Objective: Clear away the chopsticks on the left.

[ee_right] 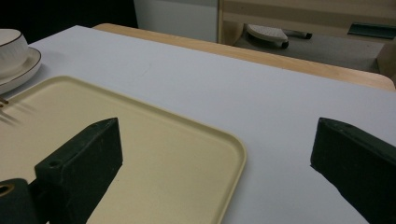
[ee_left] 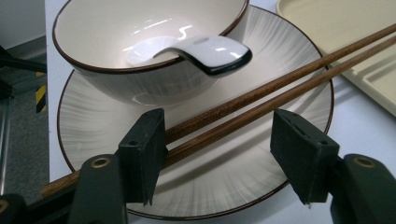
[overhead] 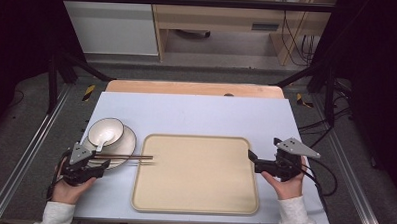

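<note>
Two chopsticks (ee_left: 261,100) lie across the plate (ee_left: 93,126), tips over the tray (overhead: 197,174). Left tool (ee_left: 229,140) open, straddling them, holding nothing; likely next: close squarely, catching both sticks. Right tool (ee_right: 219,158) wide open, empty.

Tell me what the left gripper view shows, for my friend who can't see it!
Two long brown wooden chopsticks lie between the left gripper's open black jaws, resting across a round streaked white plate. On the plate sits a white dark-rimmed bowl holding a white ceramic spoon, with a beige tray beyond.
</note>
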